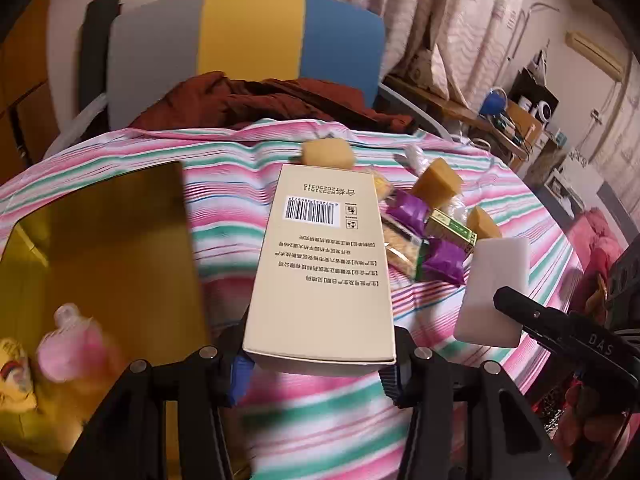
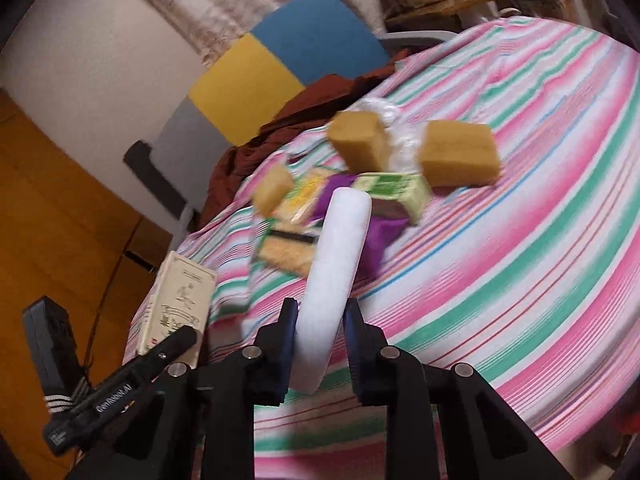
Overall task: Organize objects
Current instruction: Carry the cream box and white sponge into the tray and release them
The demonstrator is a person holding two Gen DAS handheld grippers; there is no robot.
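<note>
My left gripper (image 1: pixel 316 364) is shut on the near end of a long beige box (image 1: pixel 320 260) with a barcode, held above the striped cloth. In the right wrist view the same box (image 2: pixel 180 304) shows at the left. My right gripper (image 2: pixel 320 340) is shut on a white foam block (image 2: pixel 340 260), its blue pads pressing both sides; that block (image 1: pixel 492 292) hangs at the right of the left wrist view. Beyond lie yellow sponges (image 2: pixel 460 152), a green carton (image 2: pixel 396 192) and purple packets (image 1: pixel 444 264) in a loose pile.
A yellow bin (image 1: pixel 100 240) at the left holds a pink bottle (image 1: pixel 68 340). The table wears a pink, green and white striped cloth (image 1: pixel 320 420). Behind it stands a grey, yellow and blue chair (image 1: pixel 248 32) with a dark red garment (image 1: pixel 260 100). Cluttered shelves fill the far right.
</note>
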